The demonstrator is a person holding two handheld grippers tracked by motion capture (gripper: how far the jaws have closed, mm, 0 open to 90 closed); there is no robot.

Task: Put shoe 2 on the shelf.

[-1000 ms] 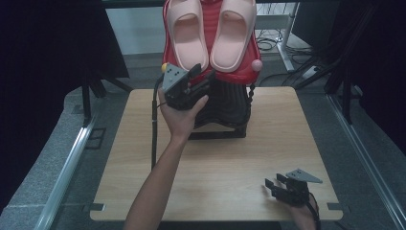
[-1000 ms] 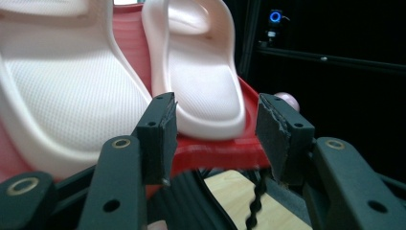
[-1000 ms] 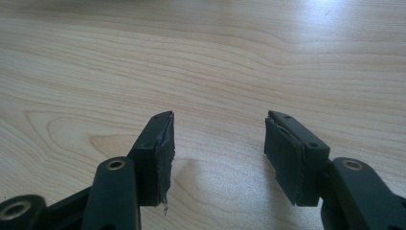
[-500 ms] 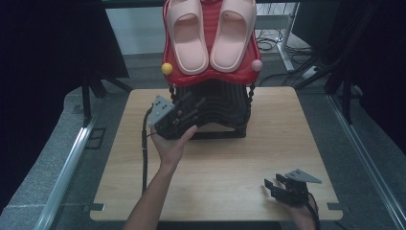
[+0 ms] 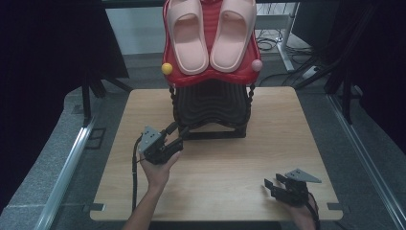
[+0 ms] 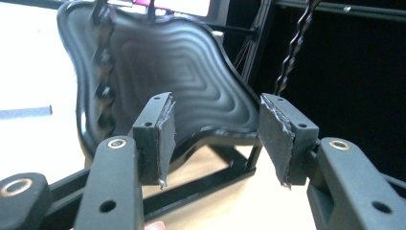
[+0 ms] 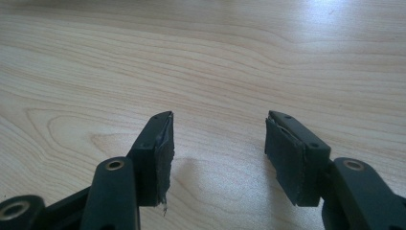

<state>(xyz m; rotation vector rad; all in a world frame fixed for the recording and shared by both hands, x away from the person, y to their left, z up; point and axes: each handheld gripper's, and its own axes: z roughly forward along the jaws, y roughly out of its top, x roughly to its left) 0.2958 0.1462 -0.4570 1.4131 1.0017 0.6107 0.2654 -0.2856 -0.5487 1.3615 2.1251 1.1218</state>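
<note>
Both tongs (image 5: 176,136) (image 5: 272,183) agape, clutching nothing.

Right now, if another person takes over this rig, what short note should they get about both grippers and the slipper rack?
Left gripper: open, nothing between its fingers, low over the table at the foot of the black ribbed lower shelf.
Right gripper: open and empty, near the table's front right corner.
Things: both pink slippers lie side by side on the red top shelf of the rack.
Done: slippers appear placed.
Left: unclear; probably move the left gripper back from the rack.
</note>
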